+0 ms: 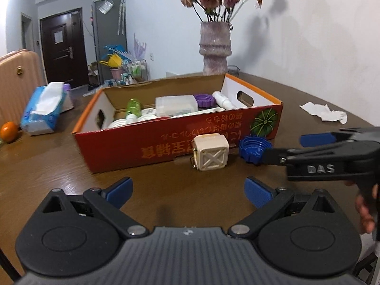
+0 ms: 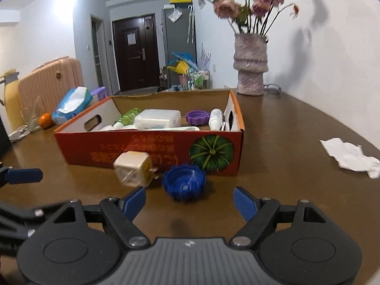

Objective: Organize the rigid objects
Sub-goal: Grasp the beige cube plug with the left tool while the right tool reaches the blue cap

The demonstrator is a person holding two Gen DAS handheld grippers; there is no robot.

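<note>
While the blue ridged cap (image 2: 184, 182) lies open side up on the brown table (image 2: 296, 190), just in front of the red cardboard box (image 2: 147, 149) near its printed green pumpkin, a cream cube-shaped plug (image 2: 133, 172) rests tilted just to its left, its metal prongs toward the cap. From the left wrist view the same cap (image 1: 254, 150) and plug (image 1: 211, 156) sit side by side against the box's (image 1: 166, 147) front wall.

The right gripper (image 2: 189, 200) hovers close behind the cap with its blue fingers spread wide and nothing between them; in the left wrist view it (image 1: 280, 149) reaches in from the right, its near finger close to or touching the cap's edge. The left gripper (image 1: 188, 188) is likewise wide open and empty, set back from the plug.

Inside the box lie a purple ridged cap (image 2: 196, 116), a white rectangular container (image 2: 158, 118), a green bottle (image 2: 128, 116) and a white bottle (image 2: 215, 118). Beyond stand a vase of dried flowers (image 2: 250, 68), a crumpled tissue (image 2: 349, 158) to the right, and a tissue pack (image 2: 72, 105) and an orange (image 2: 45, 120) to the left
</note>
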